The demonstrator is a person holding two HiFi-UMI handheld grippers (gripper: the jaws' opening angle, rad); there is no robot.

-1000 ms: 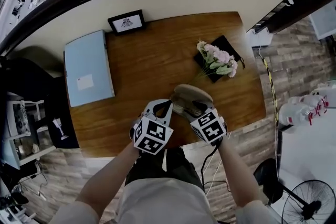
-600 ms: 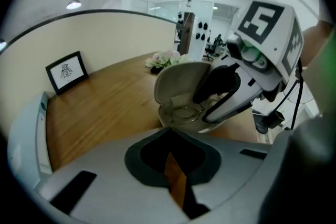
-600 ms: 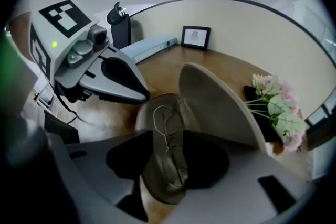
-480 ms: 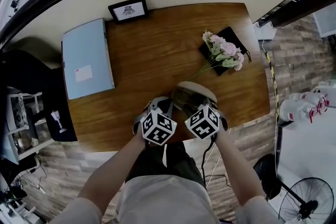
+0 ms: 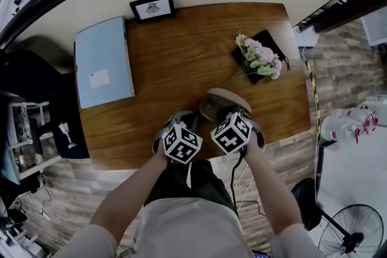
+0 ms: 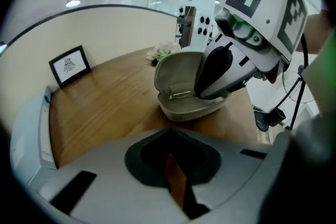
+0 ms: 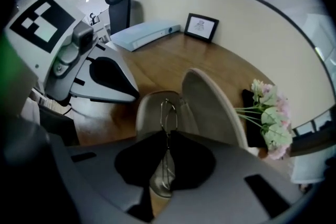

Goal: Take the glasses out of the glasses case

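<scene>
The grey glasses case [image 5: 211, 109] lies open near the table's front edge, its lid [image 5: 227, 95] standing up. In the right gripper view thin metal-framed glasses [image 7: 168, 111] rest in the case's base [image 7: 148, 113]. My right gripper [image 7: 167, 135] points steeply down into the case. Its jaws are closing, and their pads sit tight on the glasses frame. From the left gripper view, the right gripper's fingers [image 6: 212, 73] reach into the case [image 6: 186, 108]. My left gripper [image 6: 169, 145] is shut on nothing, low over the wood just left of the case [image 5: 183, 120].
A pale blue folder [image 5: 103, 68] lies at the table's left. A small framed picture [image 5: 152, 8] stands at the back. Pink flowers [image 5: 260, 60] lie on a black pouch [image 5: 267, 41] to the right, behind the case. The table's front edge [image 5: 139, 164] runs just below both grippers.
The left gripper has come down toward the table beside the case. The right gripper has rolled and tipped further down into the case, over the glasses.
</scene>
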